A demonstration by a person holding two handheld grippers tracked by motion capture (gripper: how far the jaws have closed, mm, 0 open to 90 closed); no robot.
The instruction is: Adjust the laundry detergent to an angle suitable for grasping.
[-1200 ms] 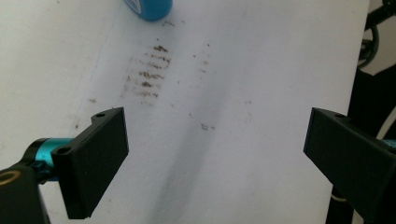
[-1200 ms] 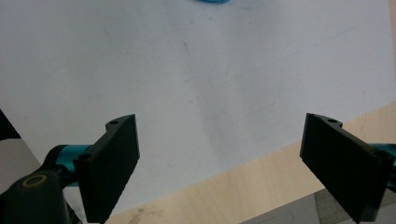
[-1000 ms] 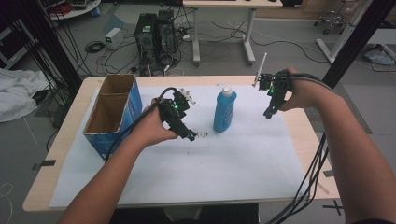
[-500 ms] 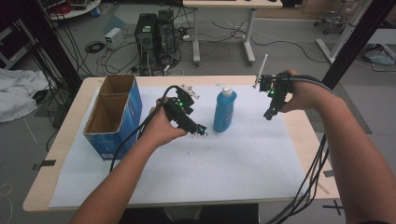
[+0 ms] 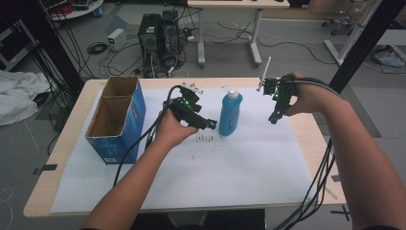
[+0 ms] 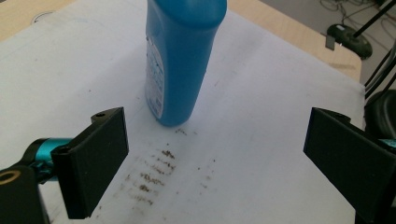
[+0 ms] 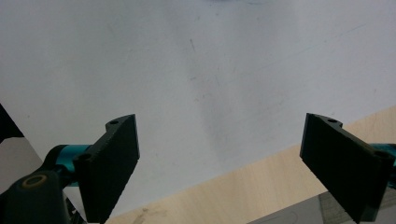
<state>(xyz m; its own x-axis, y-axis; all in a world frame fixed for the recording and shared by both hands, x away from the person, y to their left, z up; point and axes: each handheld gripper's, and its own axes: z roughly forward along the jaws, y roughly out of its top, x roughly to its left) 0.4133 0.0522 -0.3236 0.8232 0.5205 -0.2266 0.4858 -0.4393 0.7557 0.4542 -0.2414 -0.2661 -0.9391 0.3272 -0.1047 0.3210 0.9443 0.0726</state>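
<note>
Blue bottle [image 5: 230,113] stands upright on the white sheet [image 5: 239,172] that covers the table [image 5: 72,139], near the middle of the far half, with a patch of dark specks [image 5: 205,139] on the sheet just in front of its base.

Left gripper [image 5: 210,125] is held low, just left of the bottle's lower part, pointing toward it. Its jaws stand wide apart with nothing between the pads. In the left gripper view the bottle [image 6: 180,56] rises beyond and between the two black jaws, nearer the left one, and neither pad touches it; the specks [image 6: 154,172] lie on the sheet between the jaws.

Right gripper [image 5: 274,118] is raised to the right of the bottle, well apart from it, pointing down at the sheet. Its jaws are likewise spread wide and grip nothing; the right gripper view shows bare sheet [image 7: 210,84] and the table's wooden edge [image 7: 224,196] between them.

A blue cardboard box [image 5: 116,117], open at the top, stands at the left of the table.
</note>
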